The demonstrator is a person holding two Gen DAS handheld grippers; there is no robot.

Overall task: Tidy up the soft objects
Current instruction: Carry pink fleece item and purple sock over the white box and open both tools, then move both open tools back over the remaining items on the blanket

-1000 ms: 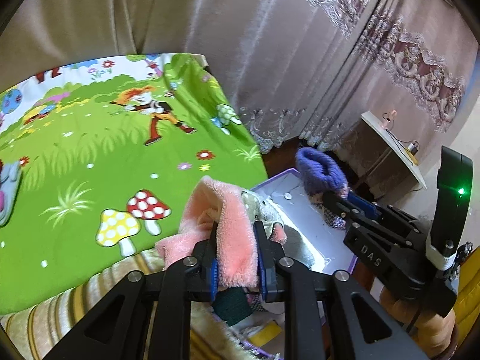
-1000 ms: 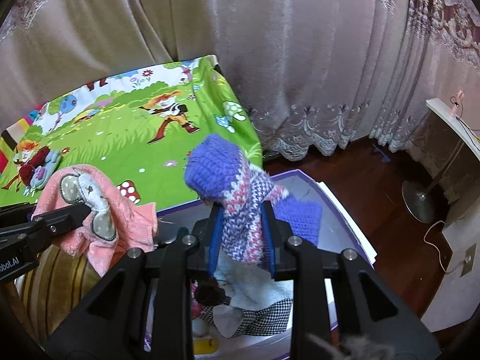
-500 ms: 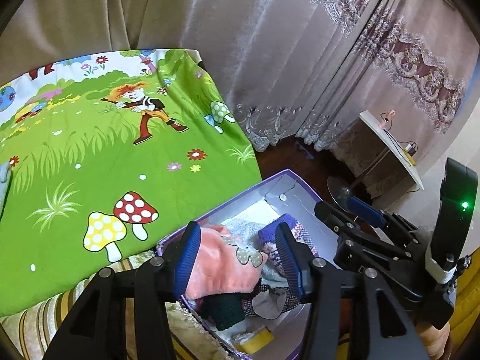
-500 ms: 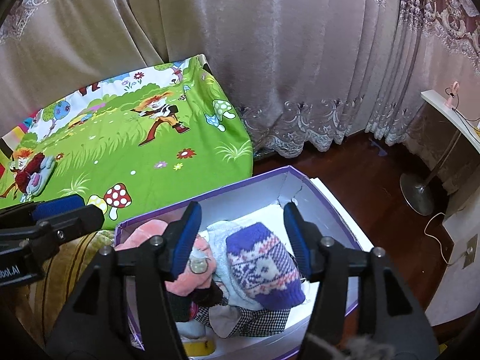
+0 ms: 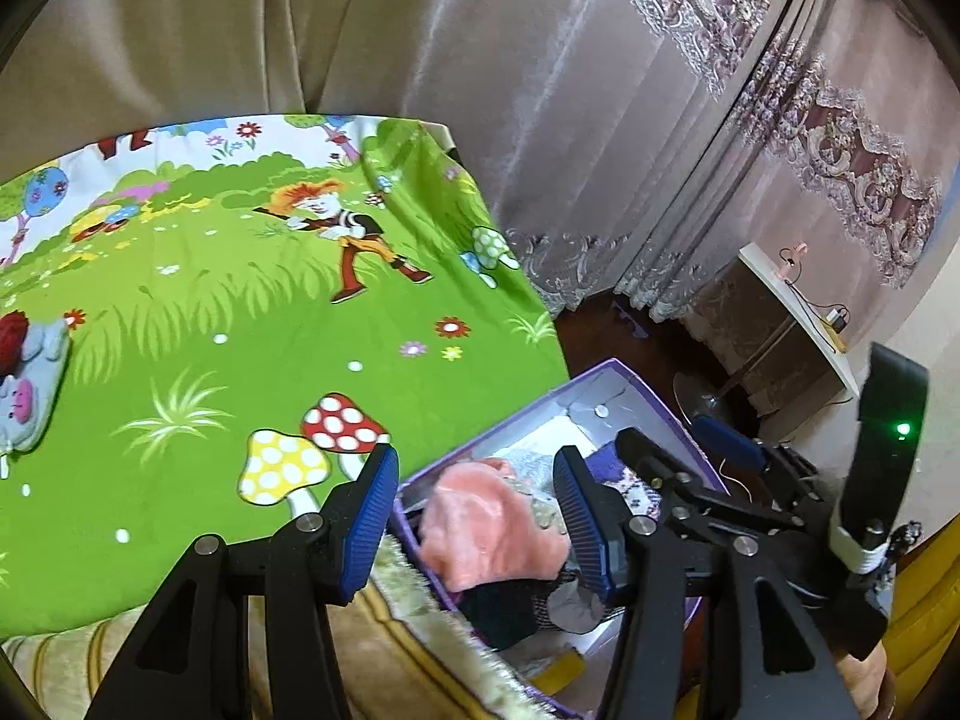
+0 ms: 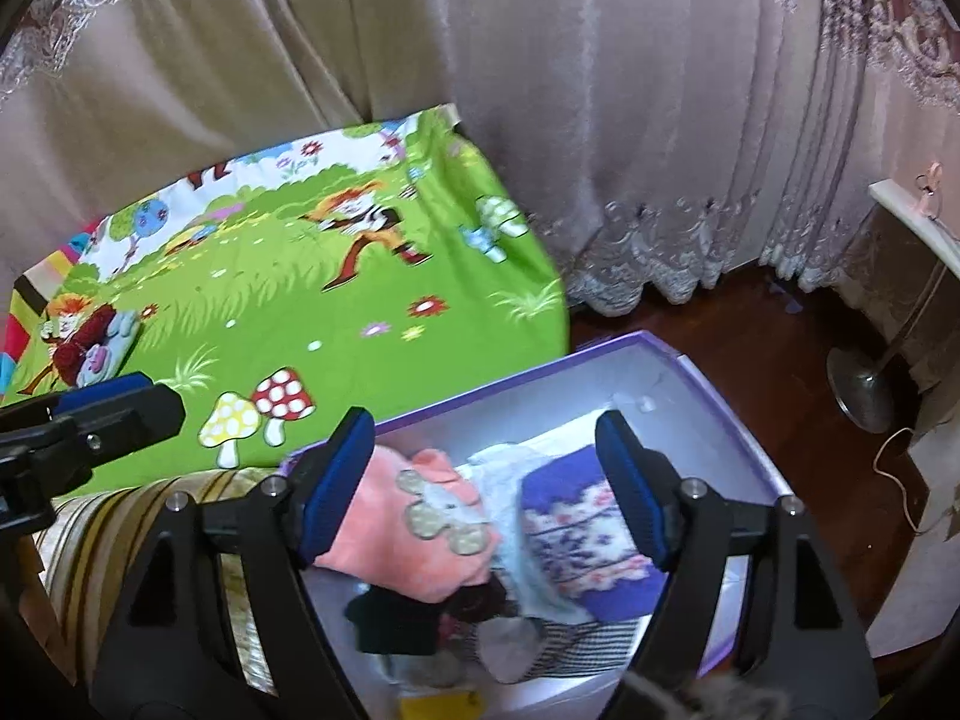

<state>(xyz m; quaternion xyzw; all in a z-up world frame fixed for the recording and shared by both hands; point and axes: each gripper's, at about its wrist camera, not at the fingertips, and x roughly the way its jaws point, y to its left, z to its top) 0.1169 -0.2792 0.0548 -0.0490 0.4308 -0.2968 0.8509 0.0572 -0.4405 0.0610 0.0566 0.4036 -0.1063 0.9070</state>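
Observation:
A purple-rimmed box sits beside the bed and holds several soft things. A pink fleece piece lies at its left. A blue-purple knitted hat lies at its right, over white and checked fabric. My left gripper is open and empty above the pink piece. My right gripper is open and empty above the box. The right gripper also shows in the left wrist view.
A bed with a green cartoon sheet lies left of the box. A grey soft toy rests at its left edge. Curtains hang behind. A fan base and a side table stand on the dark floor at right.
Both grippers opened and dropped the pink piece and the knitted hat into the box. Since then both have stayed open and drawn back a little.

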